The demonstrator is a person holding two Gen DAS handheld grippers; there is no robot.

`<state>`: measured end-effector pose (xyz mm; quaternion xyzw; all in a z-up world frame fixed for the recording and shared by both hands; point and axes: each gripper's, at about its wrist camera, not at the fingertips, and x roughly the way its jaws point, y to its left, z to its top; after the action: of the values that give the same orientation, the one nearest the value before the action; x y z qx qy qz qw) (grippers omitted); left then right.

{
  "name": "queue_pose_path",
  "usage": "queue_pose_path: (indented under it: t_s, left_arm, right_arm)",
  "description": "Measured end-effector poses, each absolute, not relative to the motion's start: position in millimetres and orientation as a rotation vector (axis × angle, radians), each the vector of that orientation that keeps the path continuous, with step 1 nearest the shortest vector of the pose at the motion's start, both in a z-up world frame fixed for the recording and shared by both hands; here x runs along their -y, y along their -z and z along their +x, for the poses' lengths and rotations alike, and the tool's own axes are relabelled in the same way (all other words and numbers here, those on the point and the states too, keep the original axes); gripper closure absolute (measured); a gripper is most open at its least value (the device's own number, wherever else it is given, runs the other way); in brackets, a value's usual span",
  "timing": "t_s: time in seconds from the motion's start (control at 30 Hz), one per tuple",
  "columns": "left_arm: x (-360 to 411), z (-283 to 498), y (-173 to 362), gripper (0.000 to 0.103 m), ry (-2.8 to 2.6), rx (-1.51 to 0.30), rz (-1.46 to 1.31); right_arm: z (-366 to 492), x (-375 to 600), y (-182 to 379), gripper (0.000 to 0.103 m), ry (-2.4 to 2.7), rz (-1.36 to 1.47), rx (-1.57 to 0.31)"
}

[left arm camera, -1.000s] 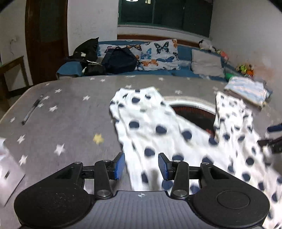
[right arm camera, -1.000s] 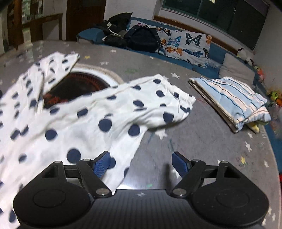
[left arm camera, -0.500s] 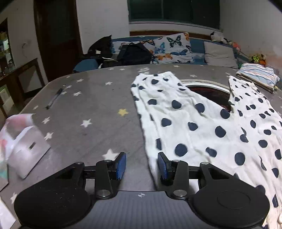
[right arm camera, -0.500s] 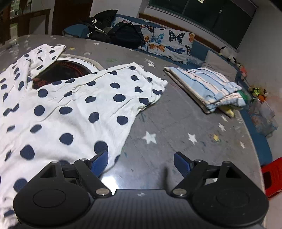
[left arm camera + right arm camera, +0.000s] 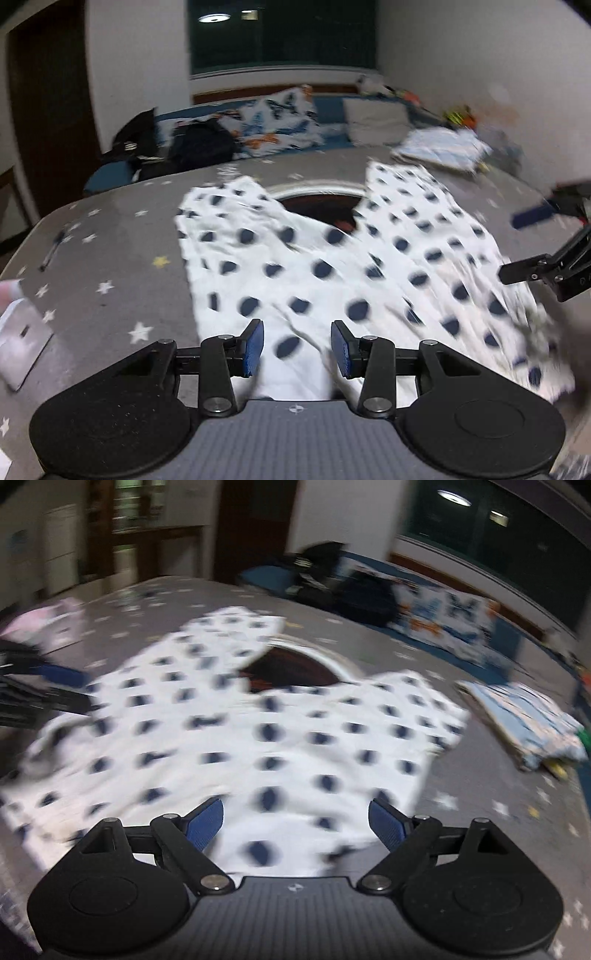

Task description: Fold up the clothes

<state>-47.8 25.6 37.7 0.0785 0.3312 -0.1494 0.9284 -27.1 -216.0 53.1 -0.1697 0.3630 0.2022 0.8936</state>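
White trousers with dark blue dots (image 5: pixel 332 266) lie spread on the grey star-print table (image 5: pixel 110 258), both legs pointing away from me around a round dark opening (image 5: pixel 321 206). My left gripper (image 5: pixel 297 347) is open, its blue pads over the near waist edge with cloth showing between them. My right gripper (image 5: pixel 297 819) is open wider above the same garment (image 5: pixel 258 731), near its right side. The right gripper (image 5: pixel 546 251) also shows at the right edge of the left wrist view, and the left gripper (image 5: pixel 44 698) at the left edge of the right wrist view. Both views are blurred.
A folded blue-striped garment (image 5: pixel 532 720) lies at the table's far right. A pen (image 5: pixel 51 251) and a white box (image 5: pixel 18 343) sit at the left. Behind the table, a bench holds a butterfly-print pillow (image 5: pixel 273 122) and black bags (image 5: pixel 192 147).
Both grippers have swung in over the trousers' near edge, and each now sees the other. The cloth lies flat as before. Both grippers stay open.
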Motion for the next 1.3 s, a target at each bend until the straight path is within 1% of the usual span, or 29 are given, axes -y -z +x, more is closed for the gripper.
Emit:
queue_pose_path:
  t_s: [0.1, 0.17, 0.3, 0.47, 0.77, 0.97, 1.3]
  left_arm:
    - [-22, -54, -28, 0.061, 0.341, -0.711, 0.192]
    - [-21, -60, -21, 0.064, 0.358, -0.732, 0.218]
    - [-27, -75, -19, 0.066, 0.385, -0.748, 0.215]
    - [-34, -90, -23, 0.066, 0.414, -0.778, 0.215]
    - [-46, -94, -36, 0.065, 0.467, -0.820, 0.198]
    - [-54, -71, -56, 0.064, 0.448, -0.765, 0.145]
    - [-52, 24, -49, 0.064, 0.326, -0.740, 0.059]
  right_arm:
    - [-43, 197, -47, 0.015, -0.509, -0.386, -0.750]
    - [-50, 195, -41, 0.015, -0.537, -0.394, -0.771]
    - [-63, 192, -30, 0.015, -0.592, -0.410, -0.815]
    - [-78, 196, -25, 0.016, -0.644, -0.376, -0.882]
    - [-82, 207, -40, 0.016, -0.688, -0.343, -0.912]
    - [-55, 228, -69, 0.015, -0.626, -0.292, -0.831]
    - [35, 253, -49, 0.016, -0.421, -0.194, -0.795]
